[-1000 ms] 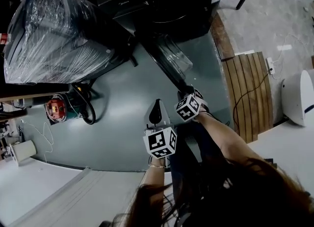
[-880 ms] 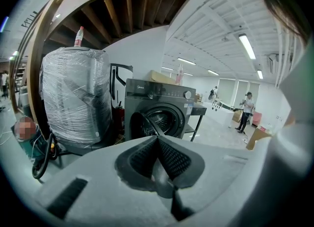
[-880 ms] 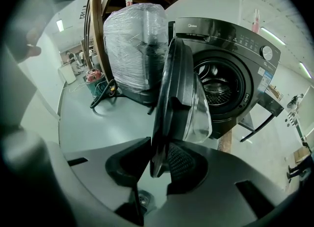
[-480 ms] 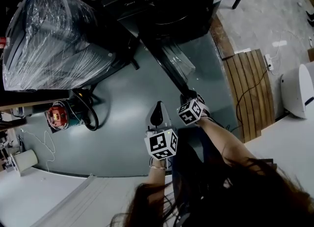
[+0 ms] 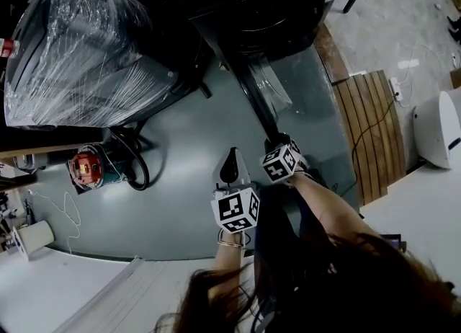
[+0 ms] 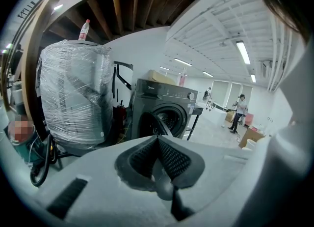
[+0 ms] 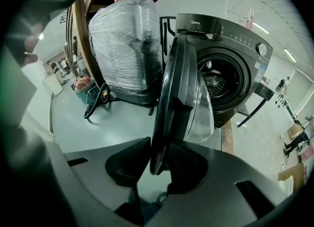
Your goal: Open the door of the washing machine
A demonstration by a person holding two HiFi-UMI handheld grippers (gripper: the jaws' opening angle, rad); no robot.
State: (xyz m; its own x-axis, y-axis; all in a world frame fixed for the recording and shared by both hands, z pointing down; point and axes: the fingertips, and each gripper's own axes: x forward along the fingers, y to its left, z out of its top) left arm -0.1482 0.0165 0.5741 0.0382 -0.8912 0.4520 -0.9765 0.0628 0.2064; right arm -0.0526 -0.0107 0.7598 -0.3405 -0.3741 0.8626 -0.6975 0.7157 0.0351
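One washing machine (image 5: 266,0), dark grey, is standing at the top of the head view, its upper part cut off by the frame edge. Its single door (image 5: 256,101) is hanging wide open. It is swinging out from the machine's front toward the person, and its long edge is running from the drum opening down to the right gripper (image 5: 277,139). In the right gripper view the door (image 7: 179,83) is standing upright and showing almost edge-on, with its clear glass bowl bulging to the right, toward the washing machine (image 7: 230,73). The right gripper (image 7: 159,145) is clamping the door's free rim, one pad pressing on each face. The rim is hiding whatever handle lies there, and the hinge is too dark to make out. The left gripper (image 5: 230,158) is hovering just beside the right one, apart from the door. In its own view the left gripper (image 6: 158,140) is keeping its two ribbed pads pressed together on nothing, and its grey body is covering the lower part of the washing machine (image 6: 164,115). Two marker cubes are showing in the head view, one on each gripper. One bundle wrapped in plastic film (image 5: 79,50) is sitting left of the machine, and one wooden slatted platform (image 5: 371,130) is lying to its right. The person's hair is filling the bottom of the head view.
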